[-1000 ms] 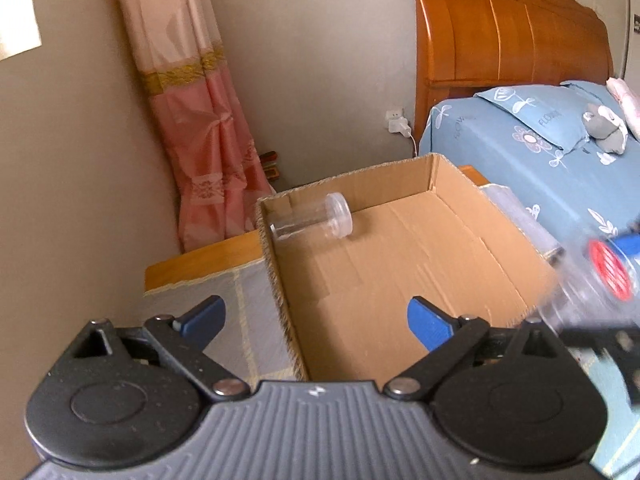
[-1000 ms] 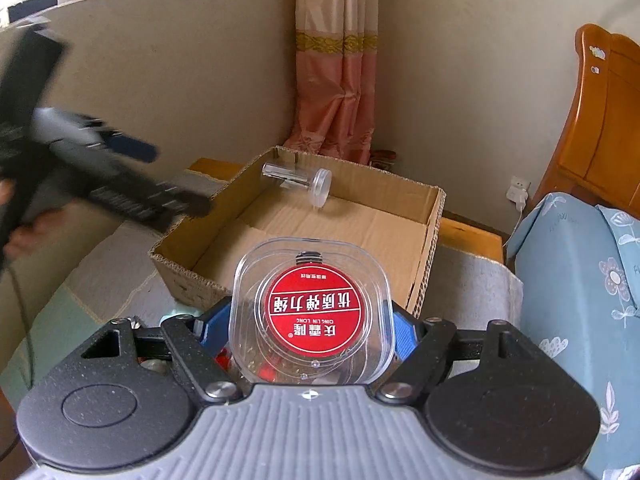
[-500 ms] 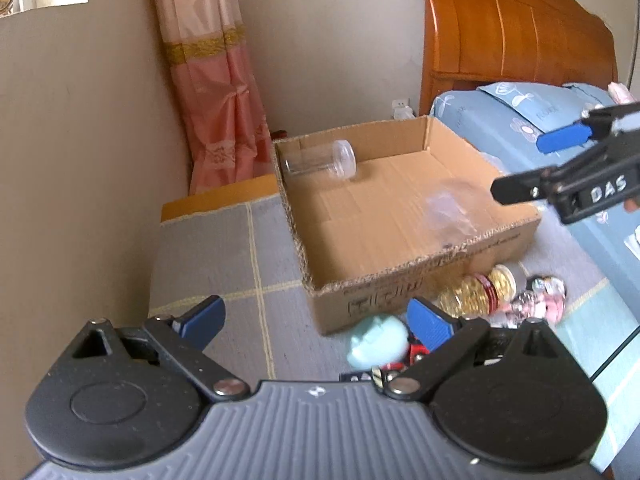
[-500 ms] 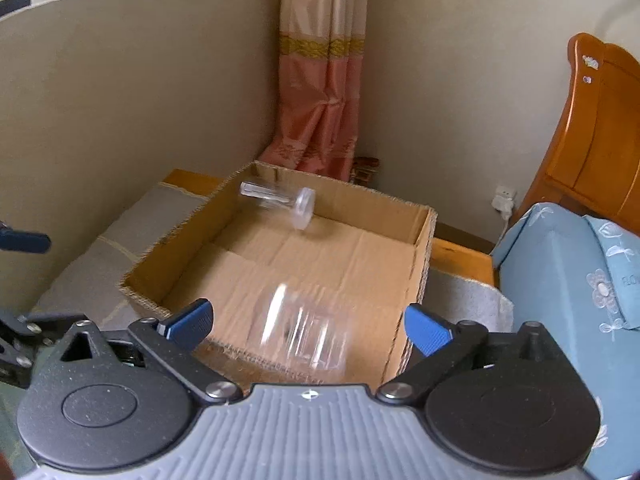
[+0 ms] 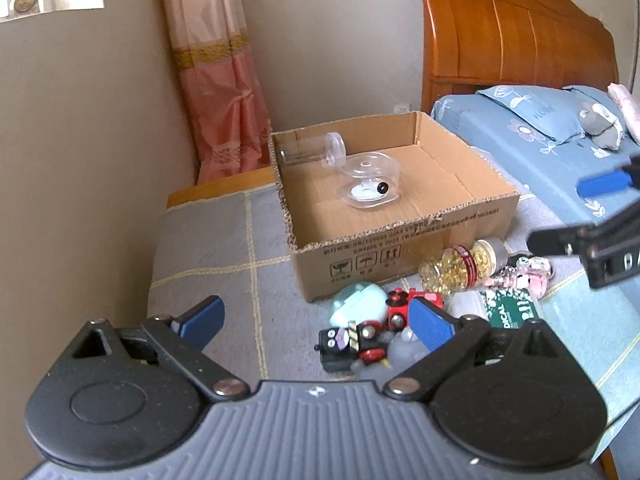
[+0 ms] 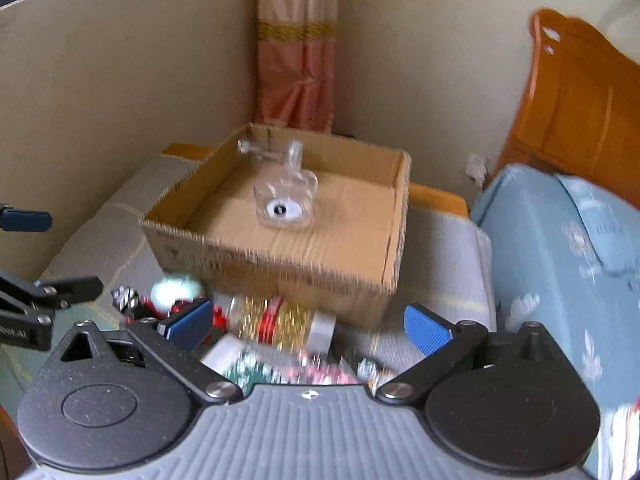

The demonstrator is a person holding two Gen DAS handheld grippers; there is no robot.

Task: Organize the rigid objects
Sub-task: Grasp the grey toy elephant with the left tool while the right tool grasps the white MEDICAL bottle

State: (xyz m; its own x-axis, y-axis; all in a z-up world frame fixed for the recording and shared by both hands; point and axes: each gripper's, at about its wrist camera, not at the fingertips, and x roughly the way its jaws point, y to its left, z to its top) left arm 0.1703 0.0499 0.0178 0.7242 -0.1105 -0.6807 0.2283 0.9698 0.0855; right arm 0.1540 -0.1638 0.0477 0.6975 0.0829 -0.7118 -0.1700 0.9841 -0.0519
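An open cardboard box (image 5: pixel 400 236) (image 6: pixel 280 264) stands on the grey cloth. Inside it lie a clear tube with a cap (image 5: pixel 316 149) (image 6: pixel 272 152) and a clear square container (image 5: pixel 370 186) (image 6: pixel 286 200). In front of the box lies a heap: a jar of yellow capsules (image 5: pixel 460 266) (image 6: pixel 280 320), a mint round toy (image 5: pixel 358 302), red and black toy trains (image 5: pixel 372 336), a green-labelled box (image 5: pixel 508 308), a pink clear figure (image 5: pixel 524 274). My left gripper (image 5: pixel 316 318) is open above the heap. My right gripper (image 6: pixel 308 322) is open and empty over the heap.
A bed with blue bedding (image 5: pixel 540 140) and a wooden headboard (image 5: pixel 512 40) lies to the right. A pink curtain (image 5: pixel 220 92) hangs in the corner behind the box. A wall runs along the left. The right wrist view is blurred by motion.
My right gripper opened and dropped the clear square container into the box, then drew back. My left gripper also pulled back, so the heap in front of the box came into view.
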